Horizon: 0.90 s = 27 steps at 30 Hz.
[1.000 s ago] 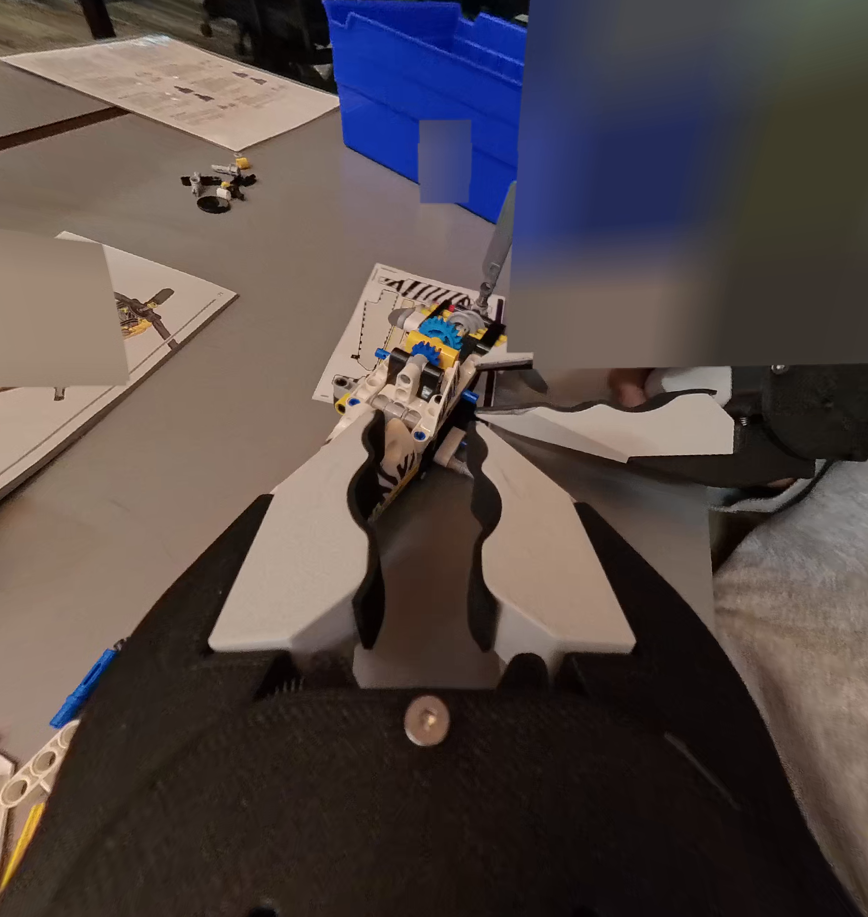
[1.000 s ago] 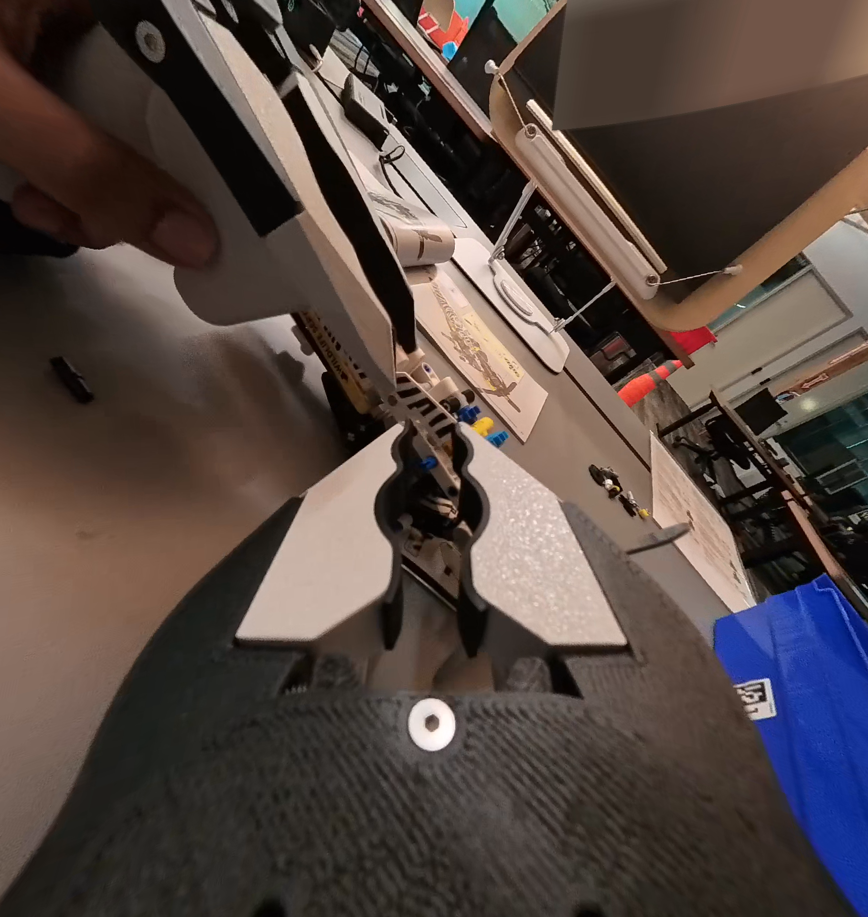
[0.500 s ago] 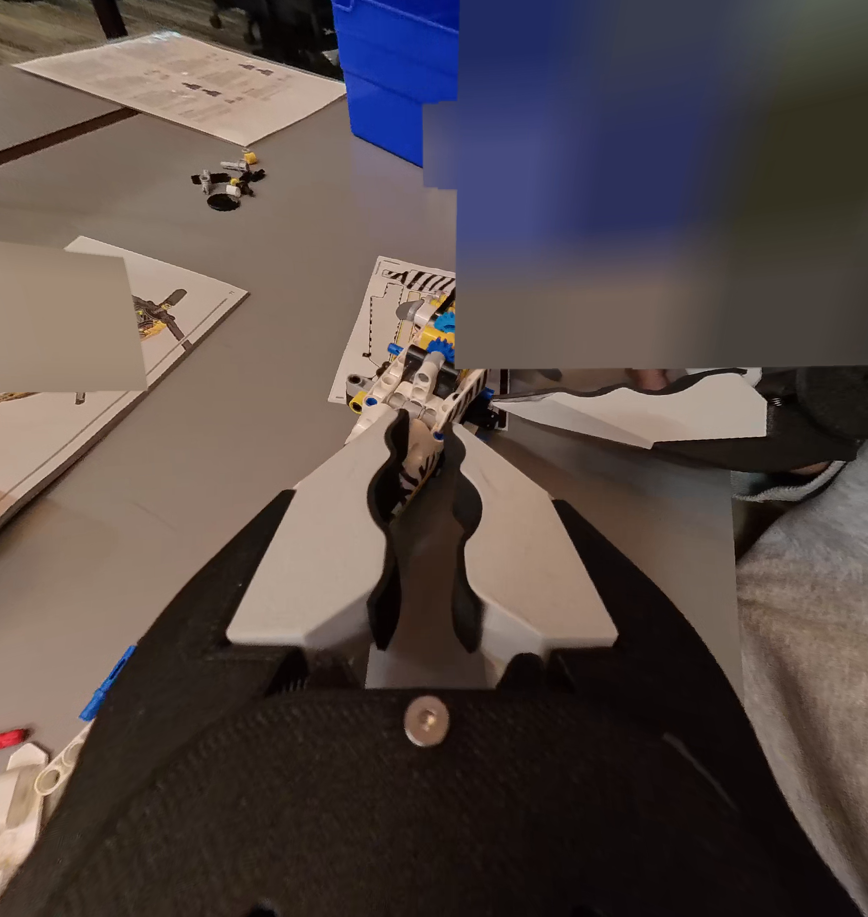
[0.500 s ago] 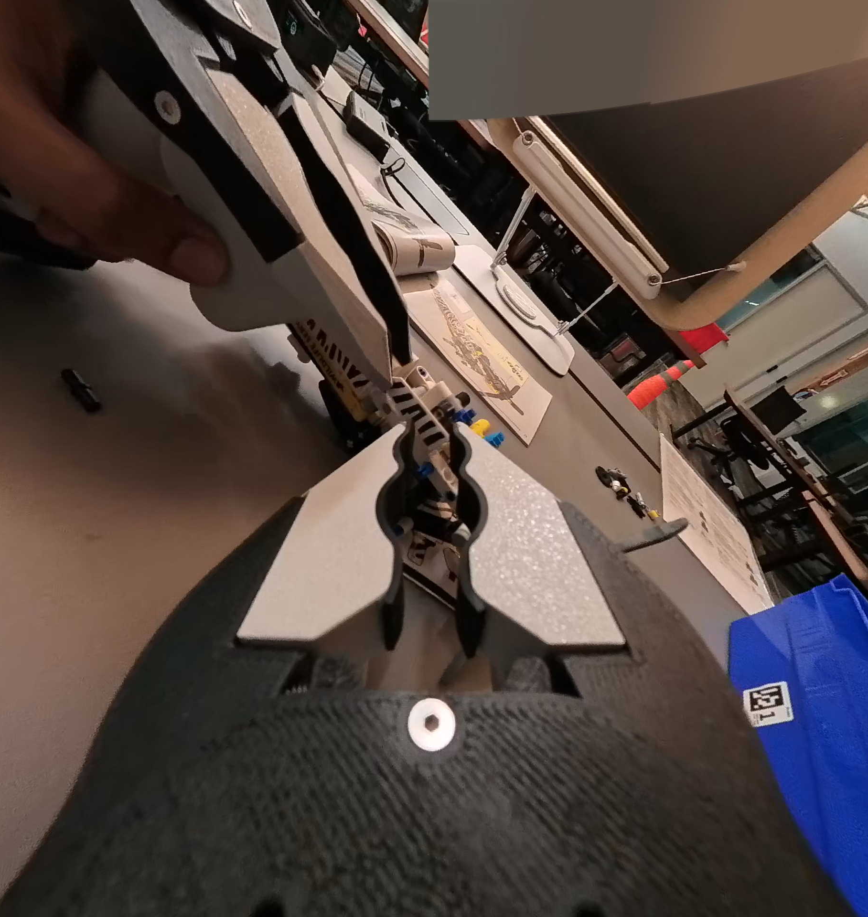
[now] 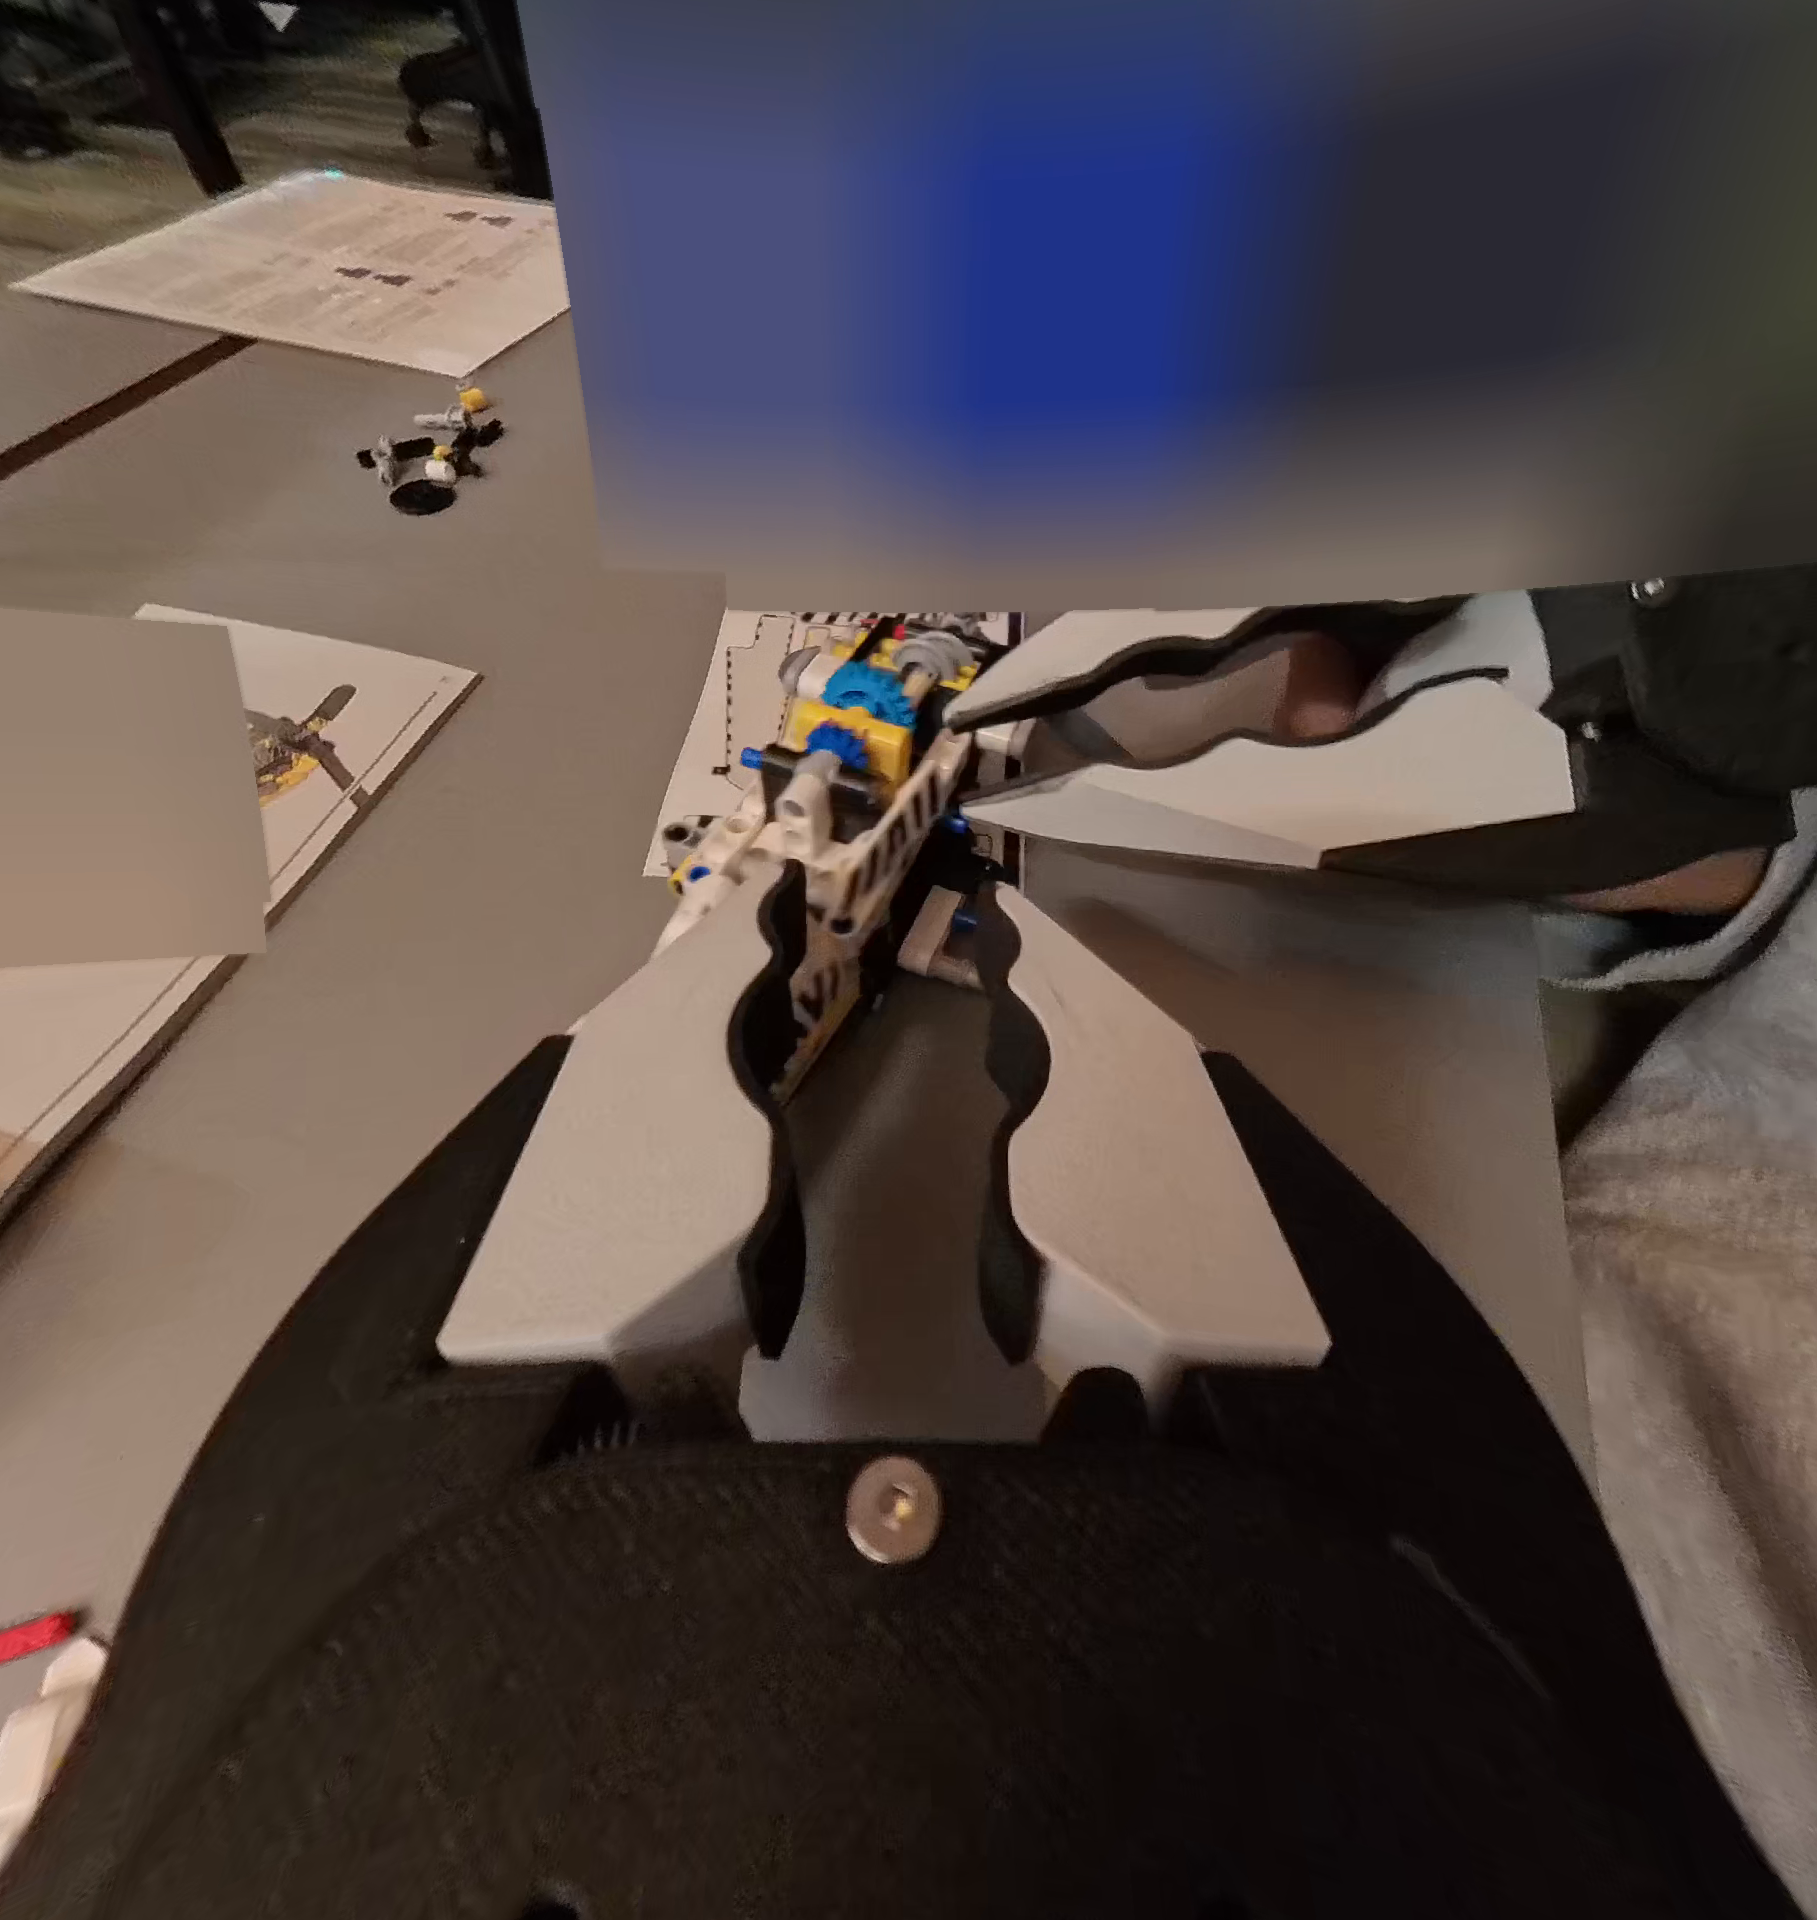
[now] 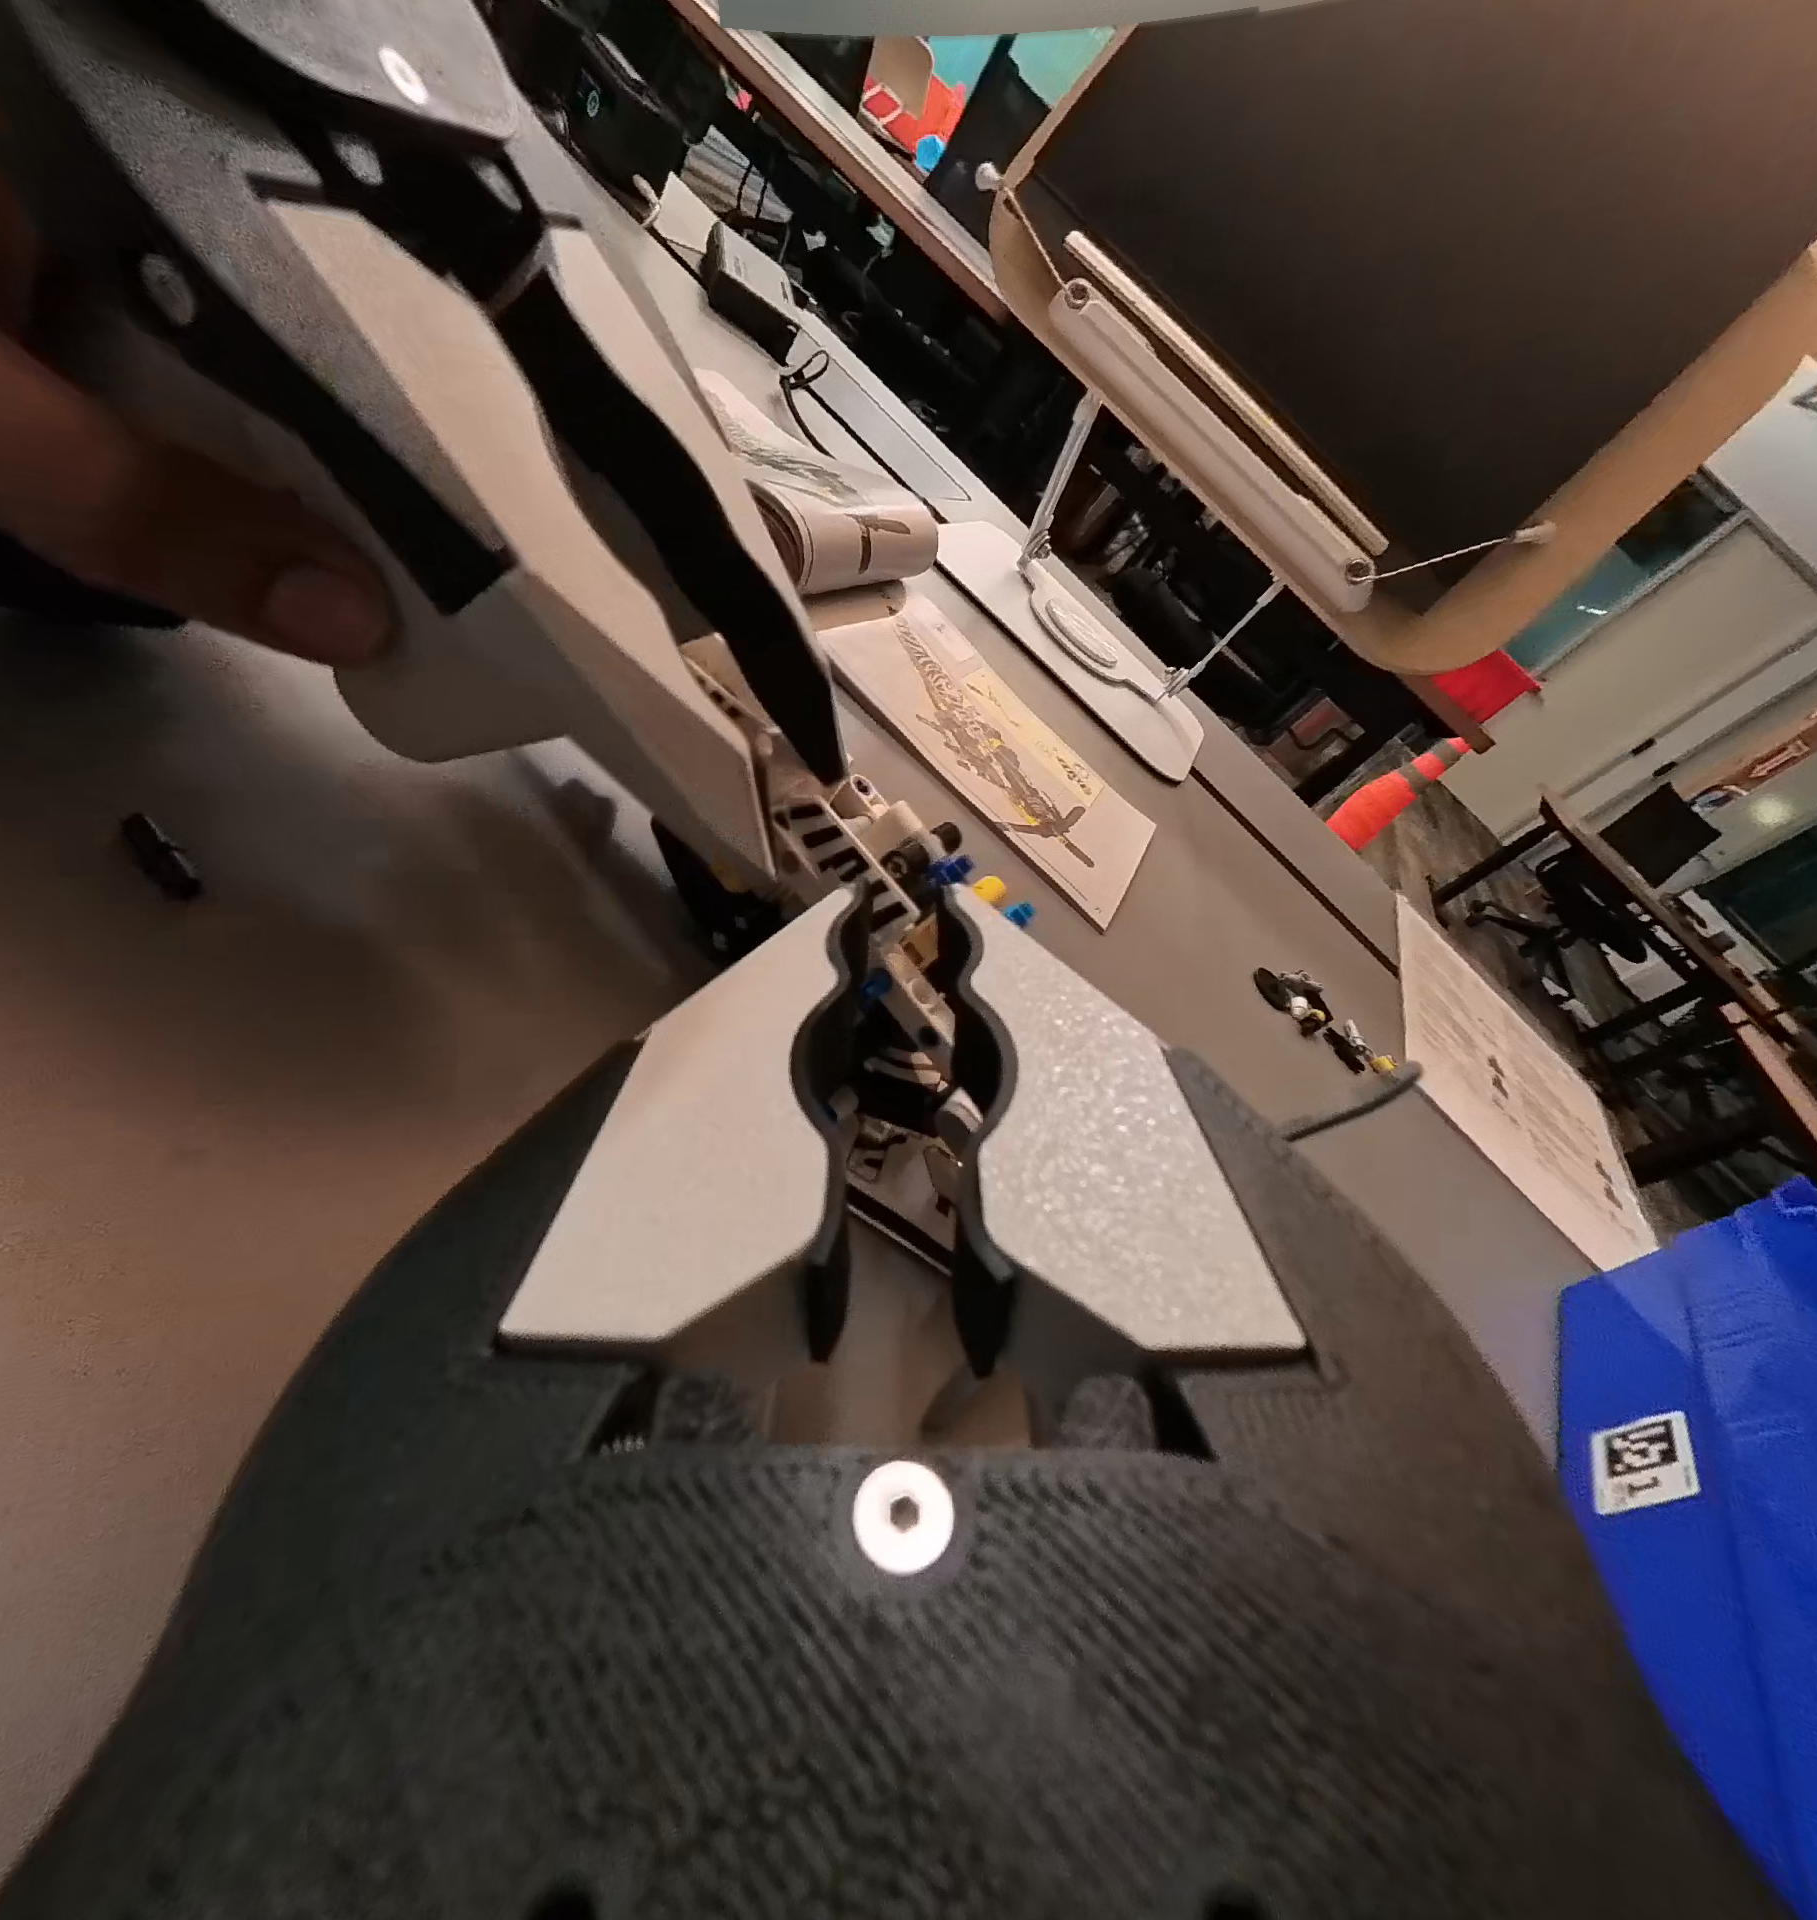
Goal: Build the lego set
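Observation:
A partly built lego model (image 5: 852, 727), yellow, white and black with blue gears and a black-striped white panel, is held just above the grey table. My left gripper (image 5: 888, 914) has its fingers about the model's width apart, closed around its near end, with the striped panel against the left finger. My right gripper (image 5: 961, 764) comes in from the right and pinches the model's far right edge. In the right wrist view my right gripper (image 6: 899, 920) is shut on the model (image 6: 862, 831). The left gripper (image 6: 795, 790) reaches down onto it from the upper left.
A sticker sheet (image 5: 738, 707) lies under the model. An open instruction booklet (image 5: 364, 748) lies to the left, a printed sheet (image 5: 343, 270) farther back. Small loose parts (image 5: 431, 462) sit mid-table. A blue bin (image 6: 1714, 1455) is at the right. A small black piece (image 6: 161, 852) lies alone. Left and right tips are no more than a few centimetres apart.
My left gripper's fingers stand wider apart than half a second ago, around more of the model. The right gripper has tilted so the gap between its fingers shows.

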Each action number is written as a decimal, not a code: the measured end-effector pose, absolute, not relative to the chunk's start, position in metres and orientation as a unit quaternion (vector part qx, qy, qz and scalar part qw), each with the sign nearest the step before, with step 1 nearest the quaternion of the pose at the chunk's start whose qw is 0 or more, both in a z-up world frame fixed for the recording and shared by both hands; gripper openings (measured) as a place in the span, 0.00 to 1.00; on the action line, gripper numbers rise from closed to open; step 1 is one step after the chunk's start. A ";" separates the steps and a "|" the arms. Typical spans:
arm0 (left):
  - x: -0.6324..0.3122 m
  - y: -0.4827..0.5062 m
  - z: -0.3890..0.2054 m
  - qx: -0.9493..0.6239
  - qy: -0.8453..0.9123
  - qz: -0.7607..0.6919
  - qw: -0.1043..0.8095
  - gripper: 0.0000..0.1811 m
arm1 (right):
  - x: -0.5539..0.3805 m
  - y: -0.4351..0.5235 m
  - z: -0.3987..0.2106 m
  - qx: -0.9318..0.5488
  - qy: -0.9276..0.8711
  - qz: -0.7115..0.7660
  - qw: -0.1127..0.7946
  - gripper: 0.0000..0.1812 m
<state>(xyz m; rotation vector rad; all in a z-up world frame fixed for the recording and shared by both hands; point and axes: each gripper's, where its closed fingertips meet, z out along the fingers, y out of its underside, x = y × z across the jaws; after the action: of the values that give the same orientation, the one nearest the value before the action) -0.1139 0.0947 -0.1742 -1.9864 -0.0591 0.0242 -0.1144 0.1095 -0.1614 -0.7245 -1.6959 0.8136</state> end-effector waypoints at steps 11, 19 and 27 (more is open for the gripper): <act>-0.118 0.099 -0.180 -0.847 -0.012 0.063 0.527 0.10 | -0.117 0.108 -0.169 -0.307 -0.728 0.333 0.515 0.05; -0.122 0.099 -0.181 -0.848 -0.012 0.089 0.522 0.04 | -0.118 0.109 -0.169 -0.338 -0.732 0.382 0.451 0.05; -0.121 0.098 -0.181 -0.848 -0.002 0.097 0.521 0.04 | -0.117 0.116 -0.170 -0.365 -0.735 0.439 0.366 0.09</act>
<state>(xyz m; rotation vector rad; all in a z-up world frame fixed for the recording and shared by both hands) -0.1208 0.0983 -0.1812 -2.0324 -0.0056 0.2315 -0.1171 0.1163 -0.1704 -0.9386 -1.8884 1.1295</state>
